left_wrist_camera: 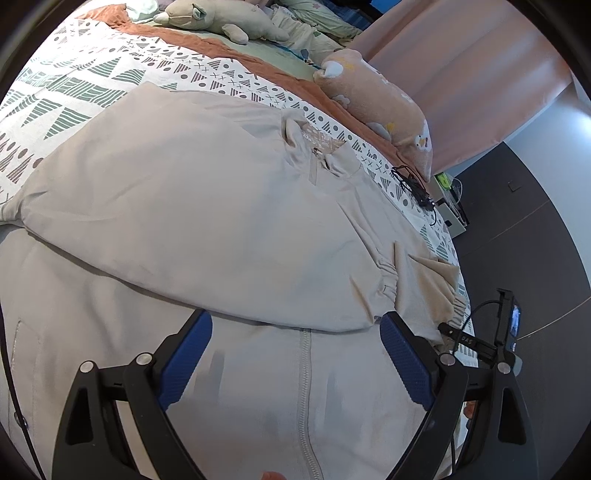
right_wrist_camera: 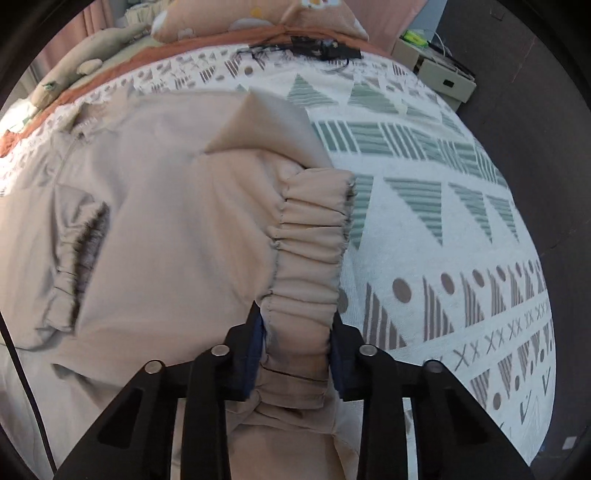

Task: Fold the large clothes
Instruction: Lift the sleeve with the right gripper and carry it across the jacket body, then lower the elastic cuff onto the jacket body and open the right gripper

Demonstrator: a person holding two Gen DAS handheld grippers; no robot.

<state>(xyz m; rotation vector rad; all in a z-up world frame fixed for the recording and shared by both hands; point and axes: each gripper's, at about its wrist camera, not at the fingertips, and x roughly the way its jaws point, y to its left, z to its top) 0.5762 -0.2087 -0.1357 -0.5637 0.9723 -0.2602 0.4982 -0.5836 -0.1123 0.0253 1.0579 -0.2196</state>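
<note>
A beige zip-up jacket [left_wrist_camera: 207, 206] lies spread on a bed whose bedspread [left_wrist_camera: 74, 85] is patterned with green and grey triangles, dots and crosses. The left gripper [left_wrist_camera: 295, 354] hangs over the jacket's front with its blue-padded jaws spread wide and nothing between them; the zipper [left_wrist_camera: 304, 376] runs straight up the gap between the fingers, and just ahead of the tips one sleeve [left_wrist_camera: 184, 236] lies folded across the body. The right gripper [right_wrist_camera: 297, 343] has its jaws drawn in on the gathered elastic cuff [right_wrist_camera: 306, 258] of the other sleeve, pads pressing the bunched fabric from both sides; the cuff rises ahead of the tips, and the bare bedspread lies to its right. Farther ahead of both tools, near the bed's far edge, lie a peach pillow [left_wrist_camera: 376, 107], a beige plush toy [left_wrist_camera: 221, 22] and a tangle of black cable [left_wrist_camera: 412, 186].
</note>
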